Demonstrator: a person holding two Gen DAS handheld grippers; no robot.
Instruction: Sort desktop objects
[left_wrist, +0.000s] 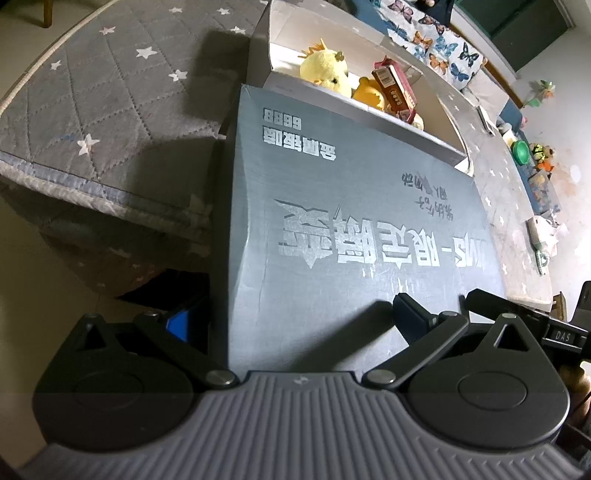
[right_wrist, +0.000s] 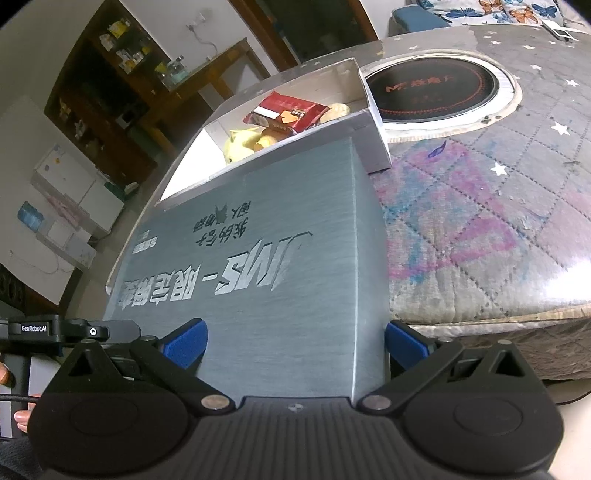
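two claws (left_wrist: 295, 314) (right_wrist: 295, 343), one lid (right_wrist: 258, 258), perhaps gripped

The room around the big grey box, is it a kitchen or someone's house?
Most likely a lived-in room at home. The grey box lid sits on a round table under a star-print quilted cover, with a built-in hotplate at its centre. A cluttered wooden shelf stands by the wall.

Lid (right_wrist: 266, 258) covers near part of box (left_wrist: 439, 136) – far part open from above; toys (left_wrist: 325, 70), packet (right_wrist: 291, 112) fill it.
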